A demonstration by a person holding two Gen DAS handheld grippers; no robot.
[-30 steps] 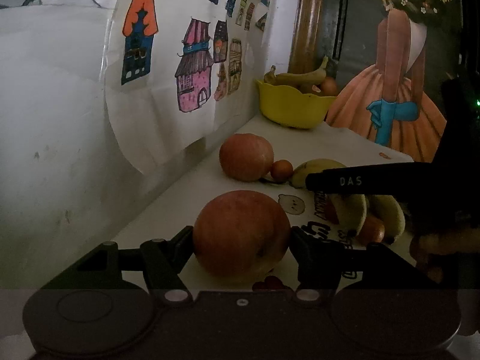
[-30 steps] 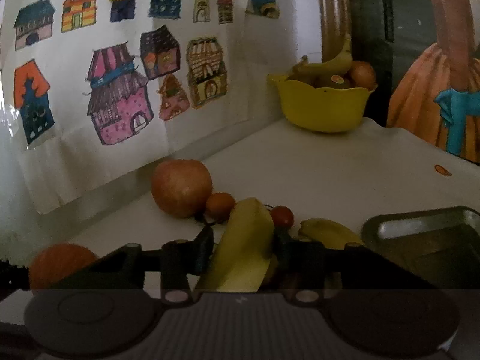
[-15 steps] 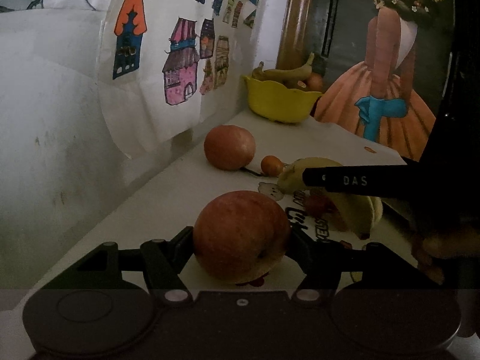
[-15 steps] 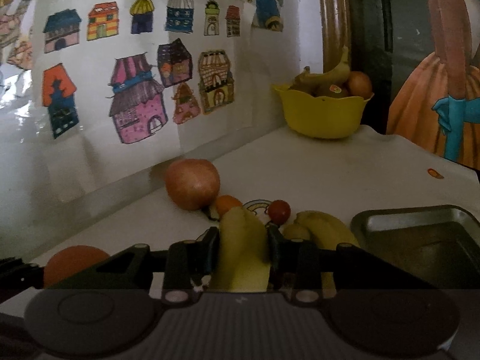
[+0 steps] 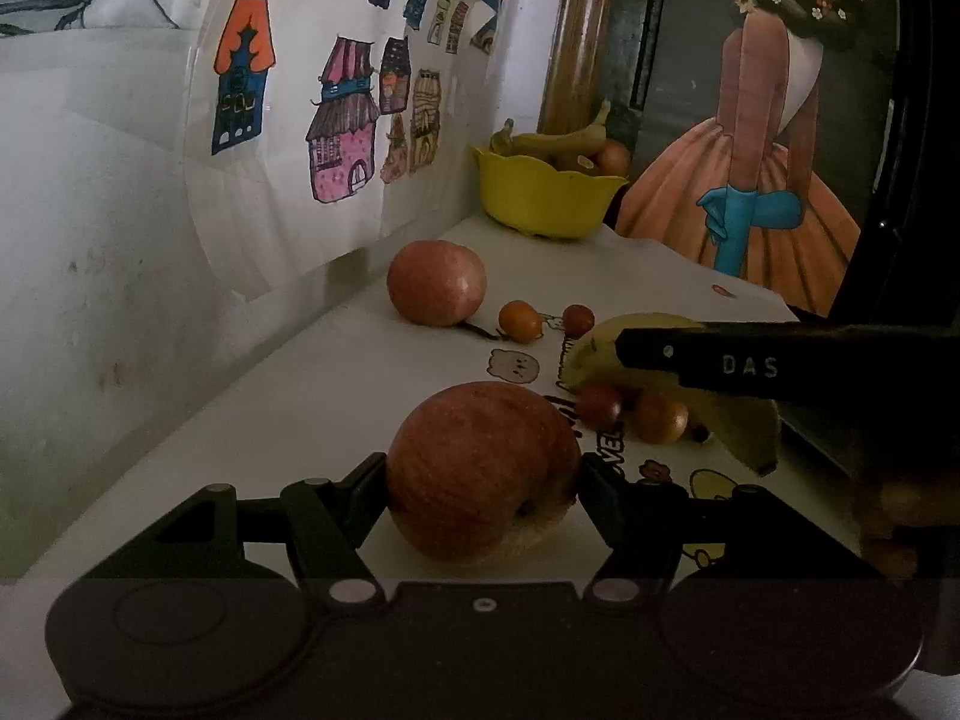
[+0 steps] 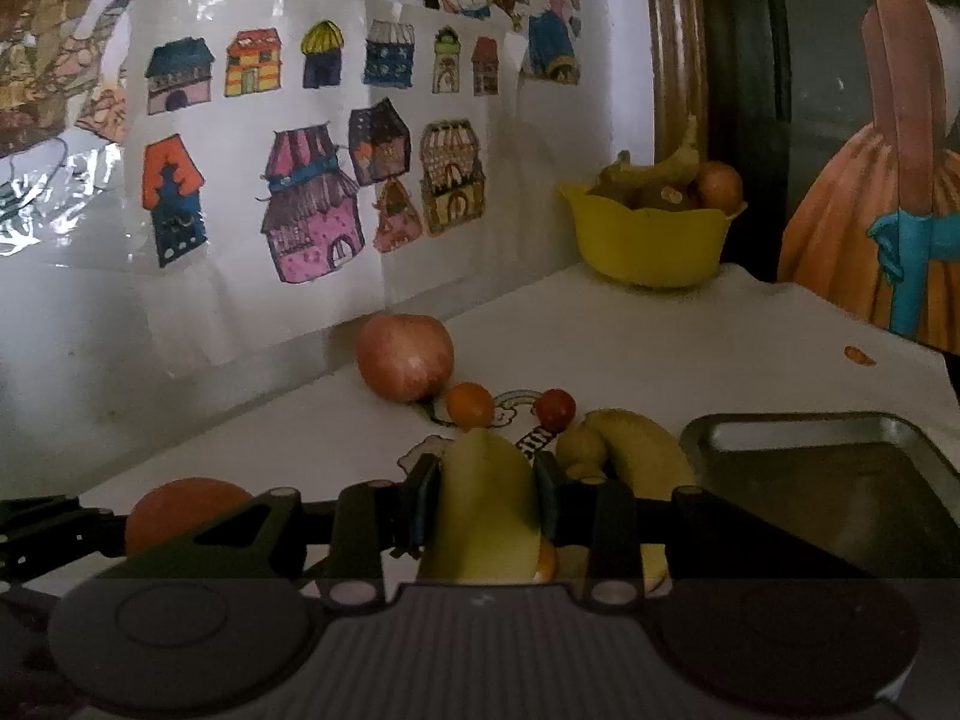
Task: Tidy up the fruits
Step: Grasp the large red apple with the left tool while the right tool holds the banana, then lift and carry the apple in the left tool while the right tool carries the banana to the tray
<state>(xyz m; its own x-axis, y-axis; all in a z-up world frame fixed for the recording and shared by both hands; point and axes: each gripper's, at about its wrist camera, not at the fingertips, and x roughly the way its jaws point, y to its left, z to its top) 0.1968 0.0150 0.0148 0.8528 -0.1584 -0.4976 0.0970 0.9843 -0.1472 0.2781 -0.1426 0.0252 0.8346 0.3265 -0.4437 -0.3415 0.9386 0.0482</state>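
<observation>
Where the left wrist view looks along the table (image 5: 336, 384), a red apple (image 5: 480, 471) is clamped by the left gripper (image 5: 483, 483) near the front edge. A second apple (image 5: 436, 282) sits by the wall edge.

Right wrist view: a banana (image 6: 486, 510) is gripped narrowly by the right gripper (image 6: 485, 507), its jaws having just closed; metal tray (image 6: 840, 480) at the right edge, yellow bowl (image 6: 648, 240) in the far corner.

White letters "DAS" are showing on the side of the right gripper's finger (image 5: 750, 363). Dark print on the tablecloth (image 5: 360, 396) is showing partly, reading roughly "VEL"; the rest is hidden or illegible.
</observation>
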